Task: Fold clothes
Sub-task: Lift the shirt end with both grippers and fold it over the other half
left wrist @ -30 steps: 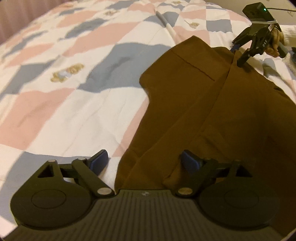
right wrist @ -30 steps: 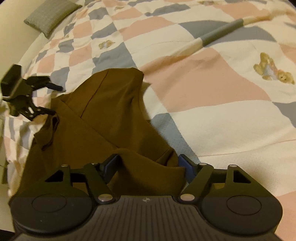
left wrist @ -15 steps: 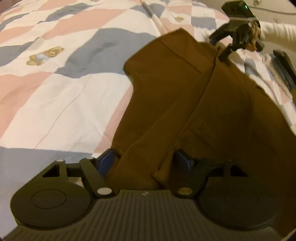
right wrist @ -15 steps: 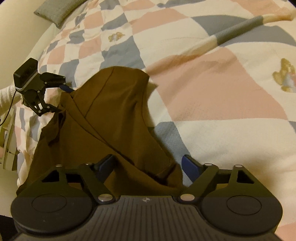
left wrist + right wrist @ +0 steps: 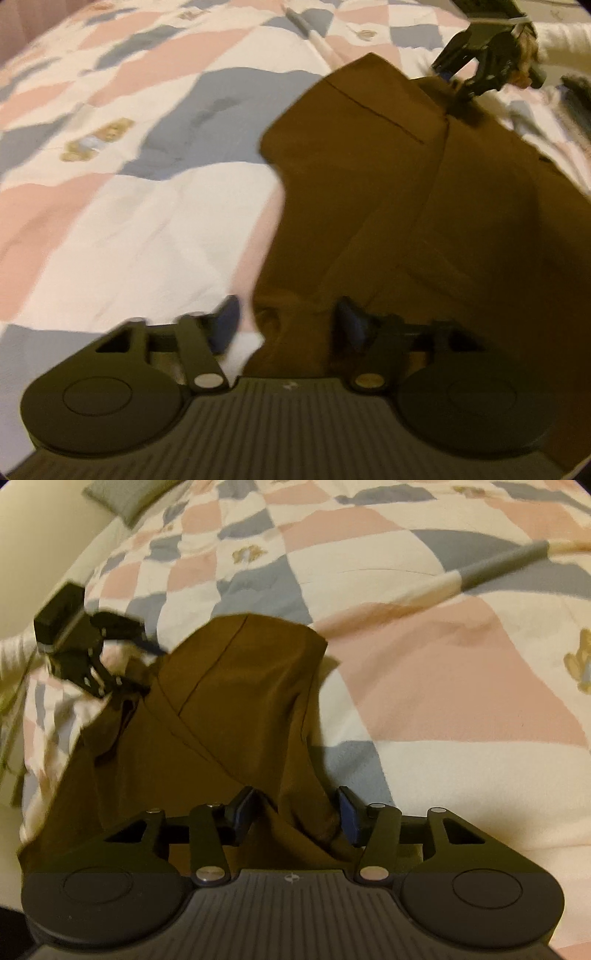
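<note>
A brown garment (image 5: 369,184) lies partly folded on the checked quilt, one flap laid diagonally across it. In the left wrist view, my left gripper (image 5: 288,325) is open at the garment's near edge, with a bunch of cloth between its blue pads. At the garment's far corner, my right gripper (image 5: 452,79) has its fingers around the cloth there. In the right wrist view the same garment (image 5: 240,701) rises between the fingers of my open right gripper (image 5: 295,812). My left gripper (image 5: 147,668) is at the opposite corner, fingers still apart.
The quilt (image 5: 147,221) has pink, grey and white diamonds with small bears. A grey cushion (image 5: 122,494) lies at the bed's far left corner. A raised grey and cream ridge (image 5: 498,565) crosses the quilt. A hand (image 5: 524,40) and white sleeve hold the right gripper.
Both grippers have slid further onto the garment's opposite ends, and their jaws have narrowed around the cloth. The left wrist view is now blurred by motion.
</note>
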`<state>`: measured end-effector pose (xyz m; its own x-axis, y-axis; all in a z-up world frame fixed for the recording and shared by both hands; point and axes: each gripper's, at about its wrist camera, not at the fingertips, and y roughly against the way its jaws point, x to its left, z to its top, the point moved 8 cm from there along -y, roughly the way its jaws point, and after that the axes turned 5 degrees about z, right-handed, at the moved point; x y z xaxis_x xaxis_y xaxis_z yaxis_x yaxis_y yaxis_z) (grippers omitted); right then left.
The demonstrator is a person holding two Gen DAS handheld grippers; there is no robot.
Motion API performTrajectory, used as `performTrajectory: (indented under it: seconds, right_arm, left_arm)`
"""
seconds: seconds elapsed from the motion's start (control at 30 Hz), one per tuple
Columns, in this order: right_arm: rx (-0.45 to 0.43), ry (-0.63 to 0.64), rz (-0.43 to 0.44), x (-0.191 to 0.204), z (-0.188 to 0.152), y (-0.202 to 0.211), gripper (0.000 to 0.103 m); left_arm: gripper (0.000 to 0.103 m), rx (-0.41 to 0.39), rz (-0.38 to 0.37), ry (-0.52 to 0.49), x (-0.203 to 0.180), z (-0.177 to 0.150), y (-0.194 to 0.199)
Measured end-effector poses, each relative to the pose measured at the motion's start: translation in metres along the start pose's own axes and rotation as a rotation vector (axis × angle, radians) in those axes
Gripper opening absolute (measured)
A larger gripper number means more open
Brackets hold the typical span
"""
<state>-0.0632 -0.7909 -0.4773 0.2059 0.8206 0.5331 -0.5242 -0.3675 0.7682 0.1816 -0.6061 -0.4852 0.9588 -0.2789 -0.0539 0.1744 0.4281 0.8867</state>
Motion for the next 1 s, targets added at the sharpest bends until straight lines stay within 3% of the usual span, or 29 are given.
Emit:
performTrajectory:
  seconds: [0.07,0.2,0.33,0.5,0.6,0.8,0.87,0.93,1.0]
  right_arm:
    - [-0.006,0.012,-0.005,0.003,-0.001,-0.002,0.02]
    - [-0.044,0.104,-0.057,0.023,-0.003,0.013,0.015]
    - [-0.131,0.153,-0.044,0.057,-0.012,0.053,0.014]
    - [-0.148,0.192,0.027,0.122,-0.065,0.099,0.014]
    - [-0.092,0.165,0.063,0.154,-0.116,0.108,0.014]
    - [0.089,0.063,0.169,0.205,-0.244,0.07,0.014]
    - [0.141,0.067,0.149,0.218,-0.283,0.047,0.014]
    - [0.114,0.093,0.078,0.224,-0.3,0.037,0.016]
    - [0.045,0.093,0.017,0.23,-0.301,0.041,0.02]
  left_arm:
    - [0.011,0.007,-0.04,-0.003,-0.006,0.003,-0.004]
    - [0.009,-0.02,0.043,-0.093,-0.021,0.005,0.012]
    - [0.009,-0.094,0.094,-0.107,-0.033,0.01,0.056]
    - [0.008,-0.148,0.092,-0.188,-0.095,-0.001,0.127]
    - [0.008,-0.112,0.101,-0.263,-0.148,-0.029,0.157]
    - [0.008,0.07,-0.006,-0.358,-0.268,-0.124,0.167]
    - [0.009,0.144,-0.035,-0.375,-0.303,-0.163,0.15]
    - [0.009,0.167,0.022,-0.391,-0.324,-0.187,0.132]
    - [0.011,0.157,0.085,-0.343,-0.329,-0.191,0.126]
